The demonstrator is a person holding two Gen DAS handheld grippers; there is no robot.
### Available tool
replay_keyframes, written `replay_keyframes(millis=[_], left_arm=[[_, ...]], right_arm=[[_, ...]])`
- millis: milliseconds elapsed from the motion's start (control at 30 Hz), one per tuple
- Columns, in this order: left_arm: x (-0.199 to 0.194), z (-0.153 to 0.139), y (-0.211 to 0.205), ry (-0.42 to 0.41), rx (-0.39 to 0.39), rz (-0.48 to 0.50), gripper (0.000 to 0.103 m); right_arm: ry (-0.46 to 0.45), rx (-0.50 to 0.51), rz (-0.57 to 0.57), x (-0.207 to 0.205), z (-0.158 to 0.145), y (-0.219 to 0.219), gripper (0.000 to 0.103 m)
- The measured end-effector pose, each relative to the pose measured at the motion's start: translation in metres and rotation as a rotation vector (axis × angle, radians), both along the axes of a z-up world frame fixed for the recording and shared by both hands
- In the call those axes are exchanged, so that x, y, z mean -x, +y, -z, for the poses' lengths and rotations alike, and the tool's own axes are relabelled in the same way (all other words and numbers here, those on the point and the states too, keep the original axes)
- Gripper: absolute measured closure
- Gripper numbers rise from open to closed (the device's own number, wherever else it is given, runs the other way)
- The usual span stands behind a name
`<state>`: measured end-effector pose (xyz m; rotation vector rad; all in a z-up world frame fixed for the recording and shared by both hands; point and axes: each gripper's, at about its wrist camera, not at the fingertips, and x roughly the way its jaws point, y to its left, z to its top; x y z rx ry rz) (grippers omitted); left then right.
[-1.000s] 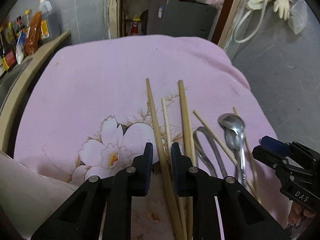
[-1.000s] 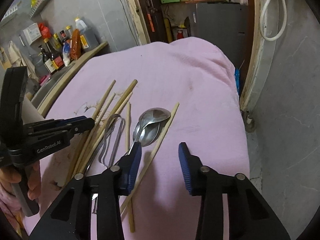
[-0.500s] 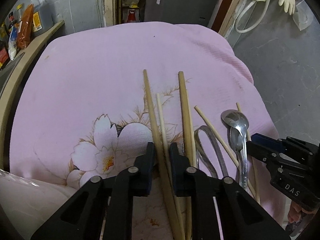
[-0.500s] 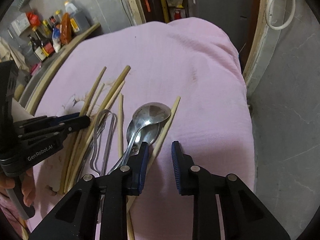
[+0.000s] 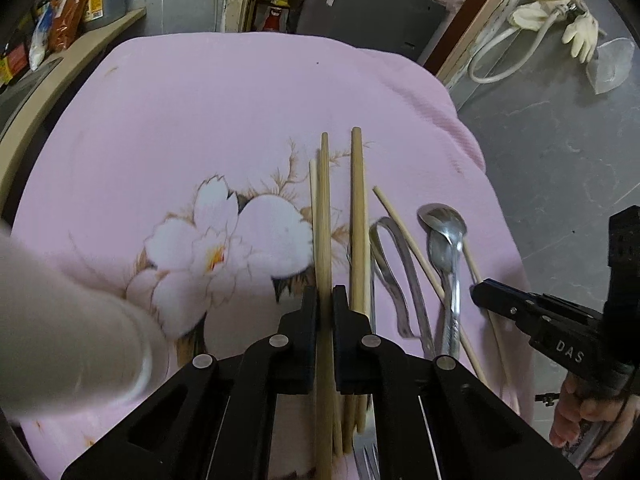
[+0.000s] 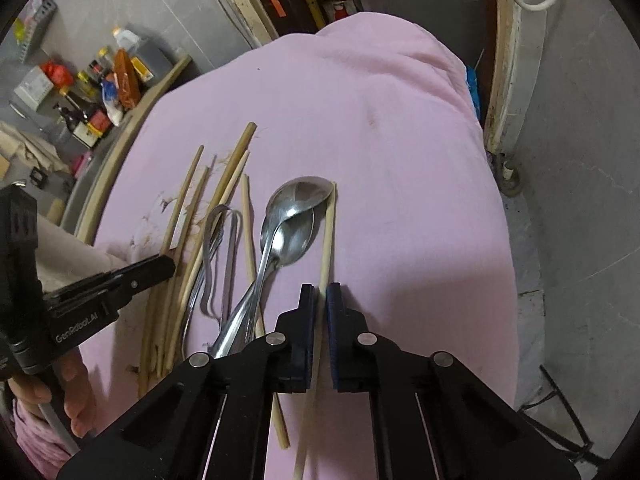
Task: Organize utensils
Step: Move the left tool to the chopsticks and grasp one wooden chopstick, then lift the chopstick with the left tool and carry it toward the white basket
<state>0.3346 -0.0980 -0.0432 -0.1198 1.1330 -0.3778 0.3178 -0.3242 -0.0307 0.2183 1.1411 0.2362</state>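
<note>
Wooden chopsticks, two steel spoons [image 6: 296, 220] and bent metal tongs [image 5: 390, 264] lie on a pink flowered cloth [image 5: 200, 120]. My left gripper [image 5: 325, 292] is closing its jaws tight on a thick chopstick [image 5: 325, 200], and the pads press its sides. In the right wrist view its black tip [image 6: 168, 266] sits over the left bundle of chopsticks. My right gripper [image 6: 323, 290] is closing its jaws on a thin chopstick [image 6: 329, 232] that lies just right of the spoons, pads touching it. Its tip [image 5: 478, 290] shows right of the spoons [image 5: 444, 232].
Another thick chopstick [image 5: 357, 220] and thin ones lie beside the held one. A blurred pale object [image 5: 60, 320] fills the near left. Bottles and packets [image 6: 100, 92] stand on a ledge at left. The cloth drops to grey floor [image 6: 580, 240] at right.
Both grippers went from open around a chopstick to shut on it. The left view tilted, and the pale object now reaches further into it.
</note>
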Motion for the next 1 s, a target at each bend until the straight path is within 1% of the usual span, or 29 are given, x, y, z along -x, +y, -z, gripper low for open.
replay_keyframes(millis=[100, 167, 300, 400, 467, 567, 667, 700, 733, 767, 833, 900, 967, 1000], left_arm=[[0.014, -0.006, 0.001, -0.016, 0.019, 0.008, 0.098], [0.026, -0.012, 0.003, -0.046, 0.036, 0.018, 0.098], [0.051, -0.021, 0.009, -0.132, 0.074, 0.039, 0.099], [0.071, -0.03, 0.015, -0.219, 0.112, 0.042, 0.099], [0.081, -0.037, 0.021, -0.286, 0.138, 0.035, 0.099], [0.091, -0.045, 0.028, -0.368, 0.173, 0.008, 0.098], [0.099, -0.063, 0.037, -0.471, 0.211, -0.042, 0.099], [0.101, -0.07, 0.041, -0.512, 0.22, -0.06, 0.098], [0.103, -0.077, 0.045, -0.557, 0.225, -0.079, 0.098], [0.105, -0.086, 0.05, -0.596, 0.226, -0.097, 0.098], [0.11, -0.103, 0.064, -0.677, 0.23, -0.139, 0.098], [0.109, -0.116, 0.08, -0.735, 0.237, -0.179, 0.098], [0.106, -0.126, 0.1, -0.772, 0.239, -0.221, 0.098], [0.105, -0.132, 0.112, -0.789, 0.246, -0.248, 0.098]], right_arm=[[-0.021, -0.009, 0.001, 0.009, -0.003, 0.003, 0.101], [-0.037, -0.018, -0.001, 0.014, -0.004, 0.005, 0.101], [-0.078, -0.044, 0.003, 0.033, -0.005, 0.005, 0.101], [-0.162, -0.057, -0.002, 0.055, -0.012, 0.008, 0.101], [-0.246, -0.085, -0.002, 0.071, -0.019, 0.01, 0.101], [-0.428, -0.09, -0.019, 0.095, -0.038, 0.023, 0.101], [-0.656, -0.077, -0.037, 0.113, -0.065, 0.05, 0.101], [-0.702, -0.075, -0.041, 0.117, -0.07, 0.056, 0.101], [-0.772, -0.068, -0.043, 0.121, -0.078, 0.066, 0.101], [-0.819, -0.064, -0.046, 0.123, -0.084, 0.073, 0.101], [-0.945, -0.068, -0.062, 0.125, -0.097, 0.095, 0.101], [-1.018, -0.09, -0.076, 0.122, -0.106, 0.11, 0.101], [-1.083, -0.152, -0.105, 0.113, -0.115, 0.13, 0.101], [-1.097, -0.175, -0.113, 0.112, -0.119, 0.137, 0.101]])
